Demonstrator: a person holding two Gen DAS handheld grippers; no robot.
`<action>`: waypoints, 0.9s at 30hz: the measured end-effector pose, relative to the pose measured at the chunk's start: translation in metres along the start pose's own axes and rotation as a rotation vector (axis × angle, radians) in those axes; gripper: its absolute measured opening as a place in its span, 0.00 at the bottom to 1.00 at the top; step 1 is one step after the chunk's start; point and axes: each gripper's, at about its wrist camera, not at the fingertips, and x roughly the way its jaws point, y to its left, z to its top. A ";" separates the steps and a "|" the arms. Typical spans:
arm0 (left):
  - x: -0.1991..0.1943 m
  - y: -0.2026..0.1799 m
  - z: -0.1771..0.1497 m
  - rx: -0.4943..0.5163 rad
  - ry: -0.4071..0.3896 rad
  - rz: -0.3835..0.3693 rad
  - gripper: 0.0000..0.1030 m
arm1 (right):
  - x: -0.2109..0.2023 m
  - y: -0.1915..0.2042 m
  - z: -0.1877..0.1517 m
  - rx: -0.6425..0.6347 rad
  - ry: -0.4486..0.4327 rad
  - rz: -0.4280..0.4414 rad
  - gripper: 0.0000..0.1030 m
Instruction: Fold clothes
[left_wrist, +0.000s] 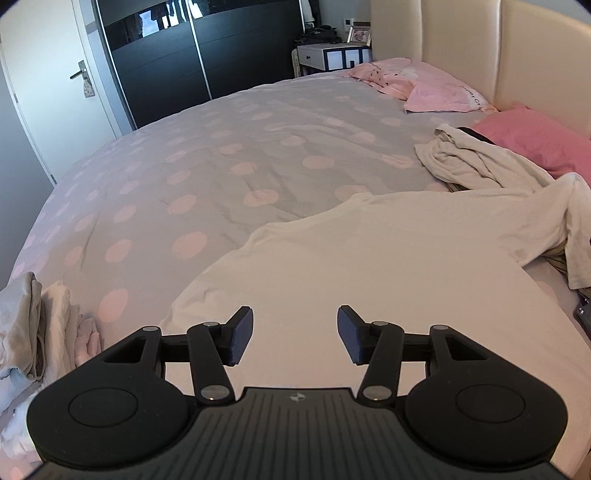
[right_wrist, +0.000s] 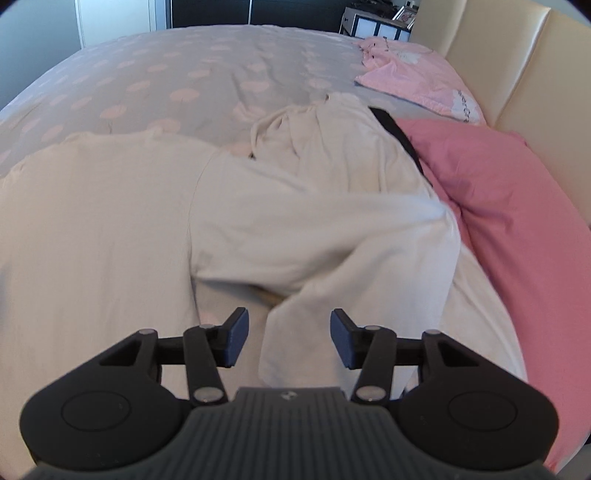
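A grey duvet with pale pink polka dots (left_wrist: 221, 155) covers the bed. The flat cotton T-shirt (left_wrist: 369, 258) is plain cream-white. At two o'clock lies a solid rose-pink pillow (right_wrist: 498, 192). The black tongs carry dark blue ribbed pads (left_wrist: 242, 334).

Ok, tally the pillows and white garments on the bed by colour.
Light pink pillows: 1
Dark pink pillows: 1
White garments, spread flat: 1
White garments, crumpled: 1
Total: 4
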 end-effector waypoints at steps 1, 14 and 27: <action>-0.005 -0.006 -0.003 0.008 0.003 -0.009 0.47 | 0.002 0.002 -0.005 -0.003 0.010 0.000 0.51; -0.029 -0.020 -0.053 -0.030 0.045 -0.020 0.50 | 0.018 -0.068 -0.028 0.216 0.061 -0.115 0.57; -0.021 -0.010 -0.065 -0.161 0.084 -0.078 0.50 | 0.003 -0.070 -0.036 0.317 0.068 0.024 0.01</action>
